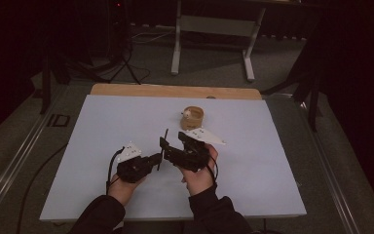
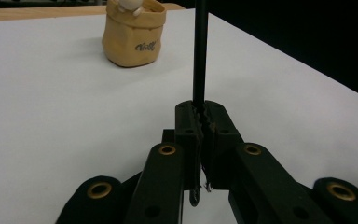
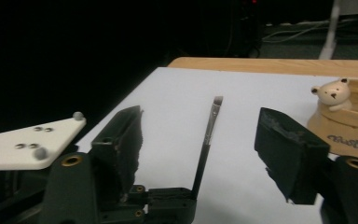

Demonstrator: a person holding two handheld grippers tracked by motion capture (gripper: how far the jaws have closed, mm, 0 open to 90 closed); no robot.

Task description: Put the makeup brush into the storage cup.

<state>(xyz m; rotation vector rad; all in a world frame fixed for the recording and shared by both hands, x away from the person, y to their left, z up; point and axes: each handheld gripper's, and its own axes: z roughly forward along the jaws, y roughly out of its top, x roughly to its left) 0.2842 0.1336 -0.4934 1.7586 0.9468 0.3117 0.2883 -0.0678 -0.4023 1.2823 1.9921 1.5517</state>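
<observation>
While the left gripper [image 1: 151,161] pinches the lower end of a thin black brush [image 1: 163,146] between its pressed-together fingers [image 2: 186,123], the brush stands nearly upright over the white table [image 1: 102,126]. Its bristle tip [image 3: 217,100] rises in the gap between the right gripper's [image 3: 205,154] widely spread fingers [image 3: 121,140], which bracket the shaft without touching. A tan bear pot [image 1: 192,117] sits well beyond.

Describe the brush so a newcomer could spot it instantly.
Start at the white mat on the table, then the two grippers near its front edge. The brush is the thin dark stick standing up from the shut left gripper, between the open right gripper's jaws. Unlike the squat tan pot behind, it is slim, with a metal ferrule.
</observation>
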